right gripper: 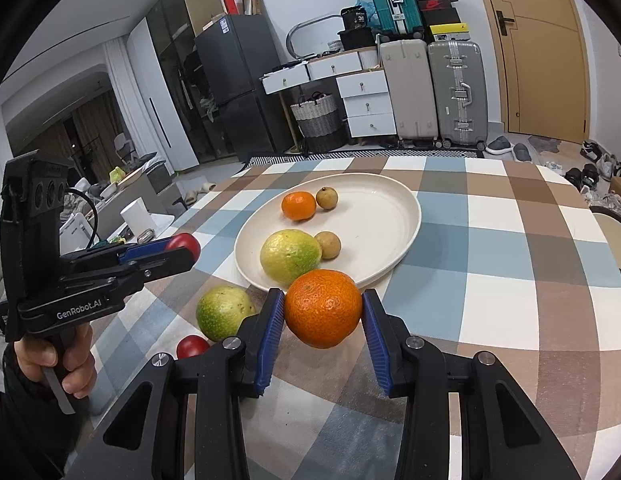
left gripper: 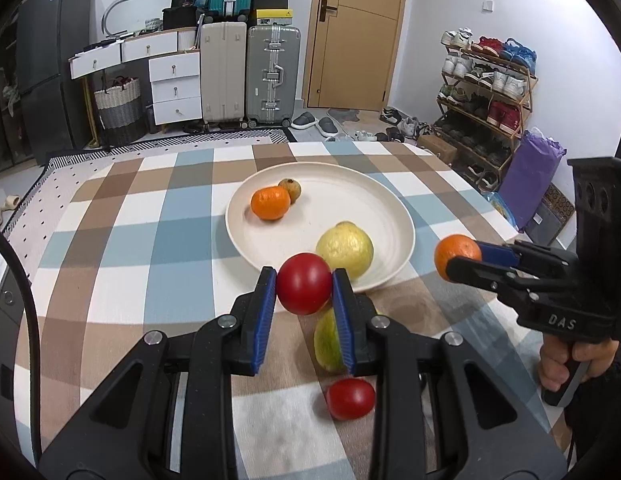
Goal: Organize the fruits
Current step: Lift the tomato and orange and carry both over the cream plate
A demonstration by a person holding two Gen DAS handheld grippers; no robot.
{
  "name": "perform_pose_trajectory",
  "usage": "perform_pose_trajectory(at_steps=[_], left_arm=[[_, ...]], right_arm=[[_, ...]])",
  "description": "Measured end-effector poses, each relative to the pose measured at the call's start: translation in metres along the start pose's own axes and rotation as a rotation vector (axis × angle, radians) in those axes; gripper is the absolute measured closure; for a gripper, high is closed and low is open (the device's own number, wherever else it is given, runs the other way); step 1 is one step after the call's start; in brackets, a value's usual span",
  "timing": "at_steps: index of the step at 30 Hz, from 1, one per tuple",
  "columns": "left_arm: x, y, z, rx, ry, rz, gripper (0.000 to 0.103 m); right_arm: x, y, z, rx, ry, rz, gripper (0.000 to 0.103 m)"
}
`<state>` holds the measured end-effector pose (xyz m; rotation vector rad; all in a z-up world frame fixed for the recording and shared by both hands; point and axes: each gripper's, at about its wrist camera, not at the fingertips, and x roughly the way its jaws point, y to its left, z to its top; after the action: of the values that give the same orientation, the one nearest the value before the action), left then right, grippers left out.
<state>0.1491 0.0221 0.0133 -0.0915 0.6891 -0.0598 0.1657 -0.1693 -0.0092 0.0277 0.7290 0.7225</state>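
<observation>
Left wrist view: the left claw (left gripper: 304,290) was clenched on a red tomato (left gripper: 304,289), its blue pads (left gripper: 266,312) pressing the fruit's two sides and holding it clear of the checked bench (left gripper: 122,240), just in front of the near rim of the cream plate (left gripper: 238,224). The tomato was nearly round, so no long axis could be told. Below the claw lay a green-yellow citrus (left gripper: 326,344), partly hidden behind the right-hand pad, and nearer the camera a second, smaller tomato (left gripper: 350,398), both resting on the bench. On the plate sat a small orange (left gripper: 270,203) touching a brown round fruit (left gripper: 291,189) at the far side, and a yellow-green citrus (left gripper: 344,249) at the near side, its slightly pointed end turned up and away.

Right wrist view: the right claw (right gripper: 323,308) was grasping a large orange (right gripper: 323,308) between its pads, lifted above the bench just short of the plate's (right gripper: 394,216) near rim; the fruit was slightly flattened, its stem end not discernible. A second brown fruit (right gripper: 328,245) lay touching the yellow-green citrus (right gripper: 290,257). A hand (right gripper: 58,356) held the left tool's grip at the left edge.
</observation>
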Motion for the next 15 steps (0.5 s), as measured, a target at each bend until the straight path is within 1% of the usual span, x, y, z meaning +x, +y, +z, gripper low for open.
perform_pose_trajectory(at_steps=[10,15], left_arm=[[0.017,0.006,0.014,-0.008,0.004,0.010,0.078],[0.028,0.005,0.021,0.005,0.006,0.028,0.078]], right_arm=[[0.000,-0.006,0.005,0.031,-0.016,0.003,0.063],[0.003,-0.009,0.012,0.042,-0.015,-0.018,0.063]])
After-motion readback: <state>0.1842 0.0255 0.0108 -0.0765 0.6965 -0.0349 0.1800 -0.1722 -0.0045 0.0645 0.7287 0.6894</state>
